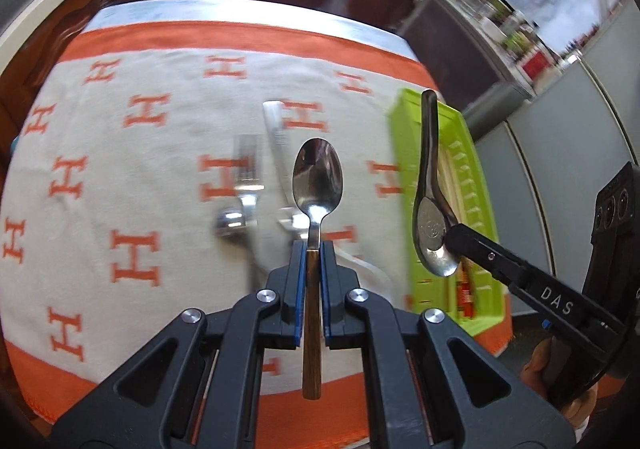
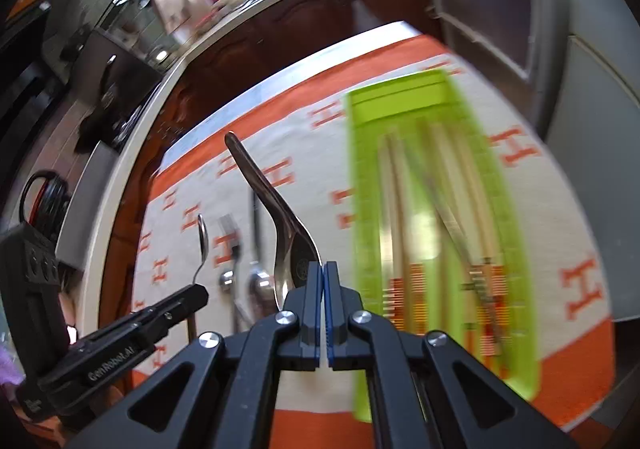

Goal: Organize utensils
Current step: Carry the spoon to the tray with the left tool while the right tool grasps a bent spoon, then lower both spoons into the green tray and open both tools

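My left claw [image 1: 314,249] is clamped on a wooden-handled spoon [image 1: 318,177], bowl pointing away from me. My right claw [image 2: 323,269] pinches a curved steel spoon [image 2: 280,217] by its bowl rim – handle up and away. The green tray [image 2: 400,101] lies lengthwise beyond and to the right, nearer my right claw – remaining cutlery [image 1: 248,177] rests on the desk cloth [image 1: 132,169].
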Demonstrator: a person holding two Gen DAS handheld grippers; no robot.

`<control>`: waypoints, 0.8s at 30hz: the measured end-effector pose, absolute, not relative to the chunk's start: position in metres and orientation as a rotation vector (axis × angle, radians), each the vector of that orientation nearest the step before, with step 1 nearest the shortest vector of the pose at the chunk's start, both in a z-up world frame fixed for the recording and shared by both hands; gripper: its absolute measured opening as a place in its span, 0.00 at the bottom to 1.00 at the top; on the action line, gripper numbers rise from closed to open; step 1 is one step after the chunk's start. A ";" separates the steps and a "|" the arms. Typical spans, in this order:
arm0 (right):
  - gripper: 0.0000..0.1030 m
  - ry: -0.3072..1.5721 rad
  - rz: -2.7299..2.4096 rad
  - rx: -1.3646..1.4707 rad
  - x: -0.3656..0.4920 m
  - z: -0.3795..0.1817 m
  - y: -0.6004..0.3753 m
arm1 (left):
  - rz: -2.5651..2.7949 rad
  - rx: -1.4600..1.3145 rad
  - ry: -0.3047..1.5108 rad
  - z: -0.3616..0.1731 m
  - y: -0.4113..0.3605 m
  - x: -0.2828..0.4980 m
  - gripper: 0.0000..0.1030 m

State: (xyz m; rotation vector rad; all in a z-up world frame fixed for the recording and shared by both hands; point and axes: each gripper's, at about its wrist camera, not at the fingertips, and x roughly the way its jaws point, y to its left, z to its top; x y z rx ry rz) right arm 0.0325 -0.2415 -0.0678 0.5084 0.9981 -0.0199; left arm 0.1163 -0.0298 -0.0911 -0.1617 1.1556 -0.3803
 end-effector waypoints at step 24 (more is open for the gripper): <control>0.06 1.073 -0.178 0.637 0.011 -0.110 -0.311 | -0.513 0.013 1.198 -0.111 -0.195 0.124 0.04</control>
